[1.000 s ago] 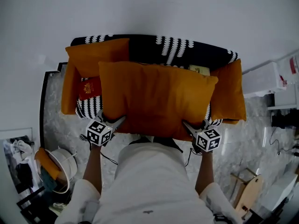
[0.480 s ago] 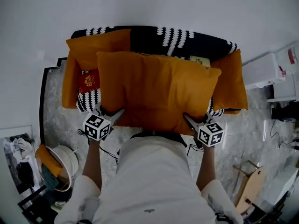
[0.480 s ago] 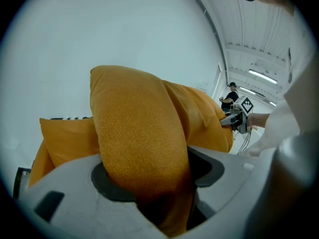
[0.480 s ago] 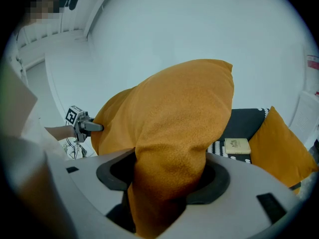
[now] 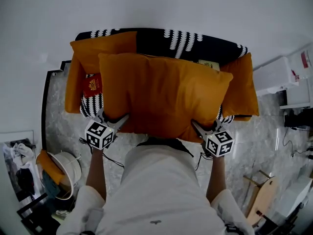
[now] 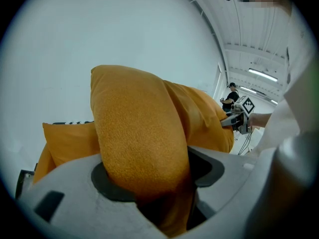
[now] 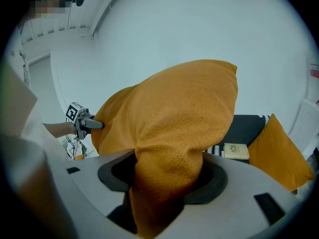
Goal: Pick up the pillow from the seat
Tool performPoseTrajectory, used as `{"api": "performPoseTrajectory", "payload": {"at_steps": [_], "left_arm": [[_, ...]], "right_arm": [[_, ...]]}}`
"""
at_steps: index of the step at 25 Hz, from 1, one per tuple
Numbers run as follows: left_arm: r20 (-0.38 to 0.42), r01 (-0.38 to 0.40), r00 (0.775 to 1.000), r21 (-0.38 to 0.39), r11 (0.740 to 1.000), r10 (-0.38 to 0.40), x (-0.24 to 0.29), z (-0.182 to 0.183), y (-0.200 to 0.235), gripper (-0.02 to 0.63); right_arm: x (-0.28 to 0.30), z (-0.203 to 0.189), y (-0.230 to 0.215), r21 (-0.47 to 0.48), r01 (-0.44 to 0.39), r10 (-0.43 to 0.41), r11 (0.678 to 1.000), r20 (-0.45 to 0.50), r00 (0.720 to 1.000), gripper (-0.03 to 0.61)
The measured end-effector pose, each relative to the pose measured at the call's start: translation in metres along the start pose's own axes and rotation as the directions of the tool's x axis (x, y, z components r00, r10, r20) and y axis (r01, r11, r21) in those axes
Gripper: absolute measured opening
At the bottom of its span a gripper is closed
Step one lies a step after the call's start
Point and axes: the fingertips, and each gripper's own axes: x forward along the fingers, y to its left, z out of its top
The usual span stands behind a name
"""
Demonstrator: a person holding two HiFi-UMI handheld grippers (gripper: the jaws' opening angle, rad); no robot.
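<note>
A large orange pillow (image 5: pixel 164 94) hangs lifted in front of the black-and-white patterned seat (image 5: pixel 186 45). My left gripper (image 5: pixel 119 122) is shut on the pillow's near left corner, where the orange fabric (image 6: pixel 144 153) bulges between the jaws. The near right corner (image 7: pixel 169 168) is pinched by my right gripper (image 5: pixel 199 129), also shut on it. Each gripper view shows the other gripper far across the pillow: the right gripper (image 6: pixel 238 121) and the left gripper (image 7: pixel 82 121).
Two more orange pillows lean on the seat, one at the left (image 5: pixel 98 50) and one at the right (image 5: pixel 242 89). A red booklet (image 5: pixel 93 87) and a pale book (image 5: pixel 209 65) lie on the seat. A white basket (image 5: pixel 66 173) stands on the marble floor at left, white furniture (image 5: pixel 279 80) at right.
The pillow has risen and come toward me with both grippers, and now covers more of the seat. Both grips are unchanged.
</note>
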Motion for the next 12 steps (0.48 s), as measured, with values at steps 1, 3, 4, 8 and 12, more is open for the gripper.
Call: {"api": "performPoseTrajectory", "payload": {"at_steps": [1, 3, 4, 8, 12], "left_arm": [[-0.001, 0.000, 1.000, 0.001, 1.000, 0.000, -0.001, -0.001, 0.000, 0.295], [-0.004, -0.002, 1.000, -0.002, 1.000, 0.002, -0.001, -0.004, 0.001, 0.295], [-0.006, -0.003, 1.000, -0.004, 1.000, 0.003, -0.002, -0.005, 0.001, 0.295], [-0.011, -0.001, 1.000, -0.013, 1.000, 0.001, -0.007, -0.013, -0.003, 0.295], [-0.011, -0.004, 1.000, -0.018, 1.000, 0.004, -0.009, -0.015, -0.002, 0.295]], "right_arm": [[0.000, -0.001, 0.001, 0.001, 0.001, -0.001, 1.000, 0.001, 1.000, 0.262], [0.002, -0.003, 0.002, 0.003, 0.005, -0.005, 1.000, 0.002, 1.000, 0.262], [0.003, -0.004, 0.003, 0.003, 0.007, -0.007, 1.000, 0.000, 1.000, 0.262], [0.000, -0.009, 0.007, 0.006, 0.011, -0.010, 1.000, -0.002, 1.000, 0.262], [0.000, -0.010, 0.010, 0.003, 0.019, -0.019, 1.000, -0.001, 1.000, 0.262]]}}
